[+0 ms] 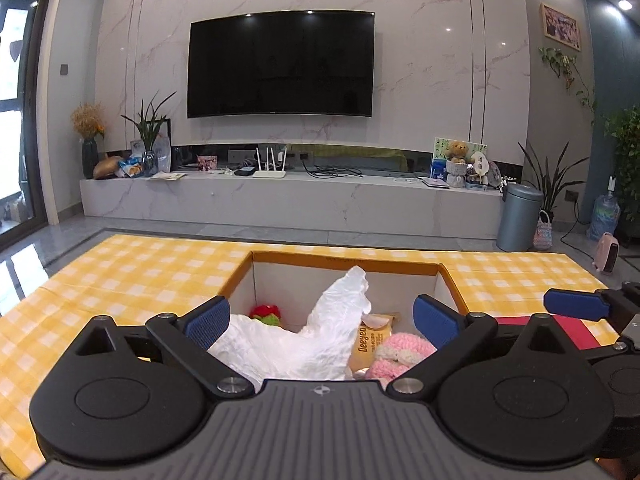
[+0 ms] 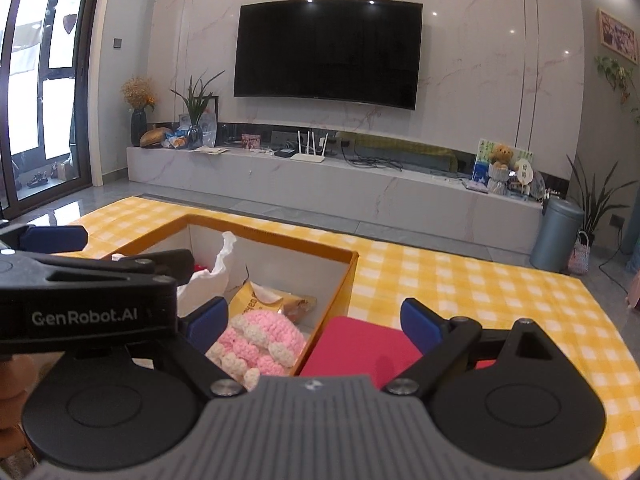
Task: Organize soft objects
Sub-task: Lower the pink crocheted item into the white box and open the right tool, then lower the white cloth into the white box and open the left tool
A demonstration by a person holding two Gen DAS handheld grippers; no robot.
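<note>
An open cardboard box with an orange rim stands on the yellow checked table. In it lie a white plastic bag, a pink and cream crocheted toy, a yellow snack packet and a red and green soft toy. My left gripper is open and empty, just above the box over the white bag. My right gripper is open and empty over the box's right wall, between the pink toy and a red flat thing on the table beside the box.
The left gripper's body fills the left of the right wrist view. One right gripper finger shows at the right of the left wrist view. Beyond the table are a marble TV bench, a wall TV and a grey bin.
</note>
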